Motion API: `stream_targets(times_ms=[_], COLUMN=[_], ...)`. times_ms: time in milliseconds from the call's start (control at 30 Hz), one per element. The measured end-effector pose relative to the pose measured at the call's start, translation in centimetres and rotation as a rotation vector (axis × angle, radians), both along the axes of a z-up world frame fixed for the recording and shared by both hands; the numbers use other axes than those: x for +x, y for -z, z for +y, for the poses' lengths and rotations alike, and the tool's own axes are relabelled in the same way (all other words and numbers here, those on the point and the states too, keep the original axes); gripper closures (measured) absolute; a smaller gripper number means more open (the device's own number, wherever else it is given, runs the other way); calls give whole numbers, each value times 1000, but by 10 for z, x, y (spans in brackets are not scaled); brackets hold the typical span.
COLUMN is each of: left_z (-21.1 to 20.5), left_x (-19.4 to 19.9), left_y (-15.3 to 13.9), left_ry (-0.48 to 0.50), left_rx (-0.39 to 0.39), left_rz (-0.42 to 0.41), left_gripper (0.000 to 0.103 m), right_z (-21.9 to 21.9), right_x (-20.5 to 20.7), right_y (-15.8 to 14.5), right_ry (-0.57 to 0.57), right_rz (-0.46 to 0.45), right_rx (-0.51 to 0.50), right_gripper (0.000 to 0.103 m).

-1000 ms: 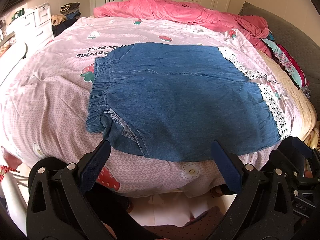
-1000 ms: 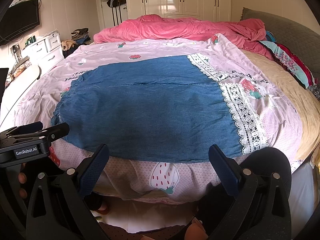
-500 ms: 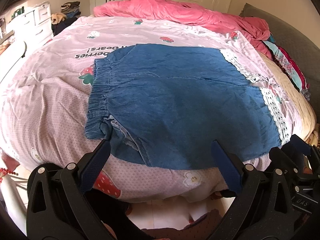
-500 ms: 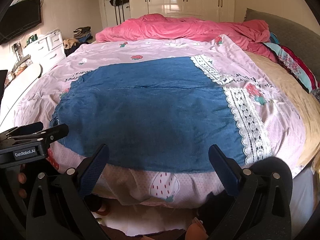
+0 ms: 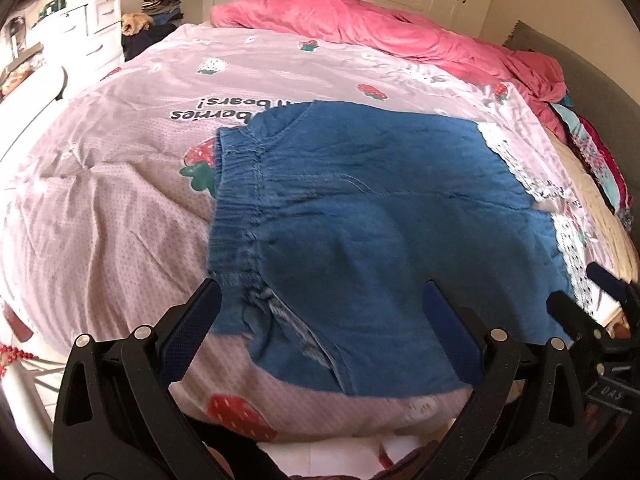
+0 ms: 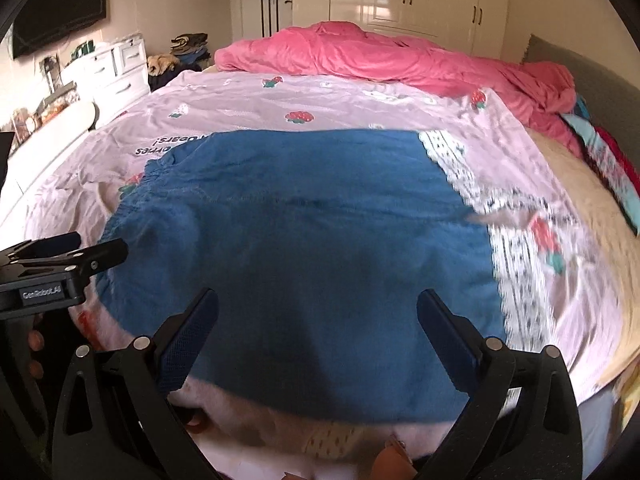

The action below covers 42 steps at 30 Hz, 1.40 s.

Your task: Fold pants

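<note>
Blue pants [image 5: 380, 216] lie spread flat near the bed's [image 5: 100, 200] front edge. My left gripper [image 5: 320, 334] and right gripper [image 6: 318, 330] hover over them, both wide open, holding nothing.

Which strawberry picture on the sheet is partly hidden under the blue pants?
The strawberry with green leaves beside the pants waistband; its edge slips under the denim. The others show whole.

Blue denim pants [image 5: 384, 216] with white lace hems [image 6: 516, 280], pale pink dotted bedsheet [image 5: 108, 208] printed with red strawberries and dark lettering, hot pink quilt [image 6: 360, 52], black grippers with dark blue fingers [image 5: 192, 332]
</note>
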<state>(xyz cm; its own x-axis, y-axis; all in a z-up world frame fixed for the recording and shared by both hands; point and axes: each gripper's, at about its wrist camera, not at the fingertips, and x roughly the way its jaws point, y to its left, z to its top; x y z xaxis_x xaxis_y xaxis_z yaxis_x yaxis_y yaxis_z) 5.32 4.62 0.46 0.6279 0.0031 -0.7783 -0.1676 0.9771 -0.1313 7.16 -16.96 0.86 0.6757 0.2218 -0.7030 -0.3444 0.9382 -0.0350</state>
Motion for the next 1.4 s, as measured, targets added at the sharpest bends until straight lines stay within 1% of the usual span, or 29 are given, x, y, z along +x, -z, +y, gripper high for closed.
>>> stream_targets(times_ms=[67, 167, 233, 300, 433, 500, 567, 600, 733, 767, 900, 1033, 1100, 1200, 1300, 1367, 1400], left_z=[8, 19, 26, 36, 58, 68, 78, 82, 96, 98, 102, 106, 109, 114, 116, 115, 114], left_x=[7, 18, 27, 36, 58, 68, 79, 84, 103, 108, 129, 148, 154, 164, 170, 177, 179], left_y=[-2, -4, -5, -5, -6, -5, -3, -2, 6, 8, 15, 23, 27, 34, 37, 41, 43], left_ry=[-17, -39, -51, -63, -104, -123, -141, -142, -104, -105, -92, -58, -51, -46, -32, -21, -10], left_rx=[-4, -4, 0, -7, 14, 22, 33, 33, -11, -11, 42, 45, 45, 70, 66, 91, 99], left_rz=[-3, -10, -7, -3, -2, 5, 17, 23, 42, 52, 78, 98, 100, 98, 81, 104, 106], left_gripper=[9, 9, 9, 9, 9, 9, 9, 9, 9, 9, 9, 9, 9, 9, 9, 9, 12], right_z=[6, 13, 20, 27, 43, 51, 59, 62, 78, 80, 96, 110, 117, 126, 139, 148, 152], right_x=[8, 29, 42, 54, 76, 92, 109, 113, 139, 142, 165, 185, 198, 214, 227, 237, 242], right_y=[-3, -7, -8, -10, -11, -11, -7, -6, -6, -6, -7, -2, 1, 8, 13, 17, 18], right_ry=[-19, -44, -65, -81, -126, -161, -202, -211, -235, -239, -277, -314, -325, -358, -397, -415, -424], right_rz=[-18, 7, 10, 13, 9, 51, 113, 122, 131, 125, 85, 74, 87, 126, 114, 118, 117], right_rx=[-10, 21, 2, 4, -24, 2, 24, 23, 10, 1, -50, -87, -95, -100, -151, -189, -201], right_gripper=[4, 4, 4, 4, 4, 4, 4, 4, 4, 4, 4, 4, 4, 4, 4, 4, 4])
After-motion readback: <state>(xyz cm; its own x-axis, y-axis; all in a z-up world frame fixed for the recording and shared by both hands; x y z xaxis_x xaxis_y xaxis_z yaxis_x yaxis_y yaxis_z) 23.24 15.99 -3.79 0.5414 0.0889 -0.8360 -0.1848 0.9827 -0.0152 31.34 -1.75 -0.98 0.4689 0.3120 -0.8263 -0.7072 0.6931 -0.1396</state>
